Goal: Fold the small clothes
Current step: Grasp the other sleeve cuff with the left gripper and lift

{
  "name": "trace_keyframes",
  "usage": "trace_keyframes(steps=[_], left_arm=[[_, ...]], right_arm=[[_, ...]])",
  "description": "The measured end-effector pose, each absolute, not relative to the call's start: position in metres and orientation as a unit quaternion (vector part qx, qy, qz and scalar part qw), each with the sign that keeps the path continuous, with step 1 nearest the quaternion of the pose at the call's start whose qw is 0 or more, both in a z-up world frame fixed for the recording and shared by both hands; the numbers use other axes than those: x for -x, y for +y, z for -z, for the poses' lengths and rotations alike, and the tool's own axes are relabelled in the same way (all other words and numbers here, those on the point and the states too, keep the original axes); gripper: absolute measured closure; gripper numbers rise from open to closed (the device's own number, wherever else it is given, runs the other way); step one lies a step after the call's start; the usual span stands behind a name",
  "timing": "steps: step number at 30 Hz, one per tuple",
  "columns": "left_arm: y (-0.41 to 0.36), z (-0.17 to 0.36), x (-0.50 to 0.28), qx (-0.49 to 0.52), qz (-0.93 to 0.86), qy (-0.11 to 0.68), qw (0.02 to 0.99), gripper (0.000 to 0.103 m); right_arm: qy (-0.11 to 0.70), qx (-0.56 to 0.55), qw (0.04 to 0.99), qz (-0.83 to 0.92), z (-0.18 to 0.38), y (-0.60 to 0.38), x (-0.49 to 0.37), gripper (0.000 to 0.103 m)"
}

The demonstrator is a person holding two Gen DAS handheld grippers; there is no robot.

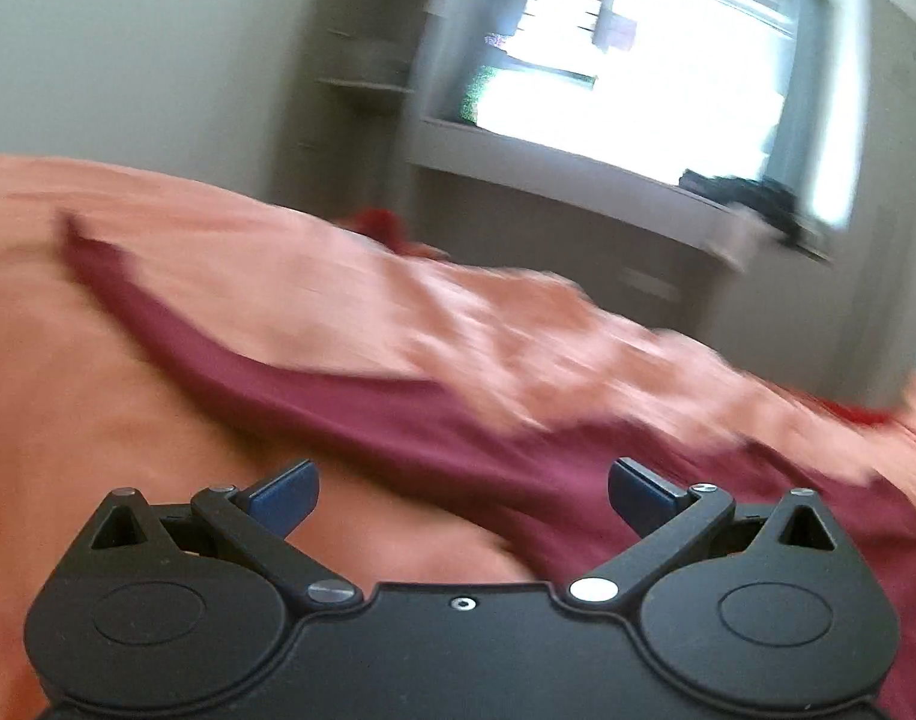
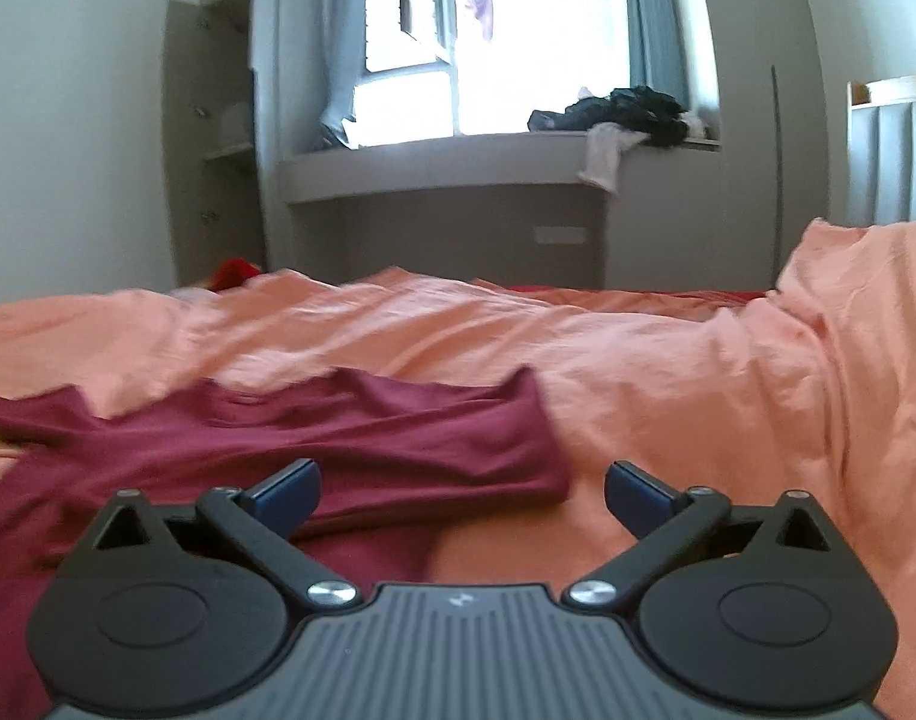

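Note:
A dark red garment (image 2: 350,438) lies spread on the orange bedcover (image 2: 668,360), its folded sleeve end reaching to the right. My right gripper (image 2: 461,501) hovers just in front of that end, jaws wide open, nothing between the blue pads. In the blurred left wrist view the same red garment (image 1: 434,420) runs as a band from upper left to lower right across the orange bedcover (image 1: 128,420). My left gripper (image 1: 461,501) is open above its near edge and holds nothing.
Beyond the bed stands a grey window ledge (image 2: 446,168) with a heap of dark clothes (image 2: 626,108). A shelf unit (image 2: 212,132) fills the left corner. A bright red item (image 2: 236,273) peeks over the bed's far left edge. A headboard (image 2: 890,144) stands at right.

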State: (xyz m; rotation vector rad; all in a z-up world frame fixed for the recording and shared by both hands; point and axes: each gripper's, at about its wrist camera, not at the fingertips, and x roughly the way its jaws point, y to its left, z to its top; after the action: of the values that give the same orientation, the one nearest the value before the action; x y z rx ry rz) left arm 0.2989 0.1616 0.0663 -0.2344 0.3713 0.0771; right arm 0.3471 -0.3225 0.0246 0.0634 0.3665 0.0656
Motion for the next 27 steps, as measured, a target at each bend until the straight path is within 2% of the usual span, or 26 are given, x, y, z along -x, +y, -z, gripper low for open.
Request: trace_keyframes(steps=[4, 8, 12, 14, 15, 17, 18, 19, 20, 21, 27], left_arm=[[0.212, -0.081, -0.312, 0.095, -0.125, 0.172, 0.973, 0.001], [0.263, -0.089, -0.345, 0.035, -0.203, 0.205, 0.957, 0.001], [0.312, -0.093, -0.372, 0.082, -0.235, 0.210, 0.945, 0.009], [0.332, -0.094, -0.383, 0.126, -0.247, 0.208, 0.938, 0.017], [0.337, -0.095, -0.388, 0.139, -0.251, 0.203, 0.936, 0.025], [0.343, -0.096, -0.398, 0.148, -0.255, 0.196, 0.935, 0.047], [0.342, -0.097, -0.404, 0.146, -0.250, 0.201, 0.936, 0.070], [0.341, -0.098, -0.412, 0.143, -0.244, 0.210, 0.936, 0.079], [0.339, -0.097, -0.419, 0.139, -0.244, 0.214, 0.936, 0.083], [0.335, -0.097, -0.424, 0.127, -0.244, 0.215, 0.937, 0.094], [0.293, -0.115, -0.419, 0.051, -0.232, 0.153, 0.959, 0.096]], right_arm=[[0.159, -0.057, 0.983, -0.074, -0.018, -0.296, -0.321, 0.000], [0.137, -0.054, 0.983, -0.109, -0.005, -0.274, -0.315, 0.000], [0.156, -0.060, 0.978, -0.121, 0.009, -0.271, -0.323, 0.000], [0.164, -0.074, 0.976, -0.119, 0.015, -0.274, -0.326, 0.000], [0.164, -0.079, 0.976, -0.119, 0.017, -0.275, -0.327, 0.000], [0.163, -0.083, 0.976, -0.117, 0.020, -0.276, -0.328, 0.000], [0.162, -0.083, 0.976, -0.116, 0.022, -0.276, -0.328, 0.000], [0.163, -0.083, 0.977, -0.114, 0.022, -0.276, -0.329, 0.000], [0.163, -0.084, 0.977, -0.112, 0.024, -0.276, -0.329, 0.000], [0.164, -0.086, 0.976, -0.112, 0.025, -0.277, -0.330, 0.000], [0.164, -0.088, 0.976, -0.113, 0.027, -0.276, -0.329, 0.000]])
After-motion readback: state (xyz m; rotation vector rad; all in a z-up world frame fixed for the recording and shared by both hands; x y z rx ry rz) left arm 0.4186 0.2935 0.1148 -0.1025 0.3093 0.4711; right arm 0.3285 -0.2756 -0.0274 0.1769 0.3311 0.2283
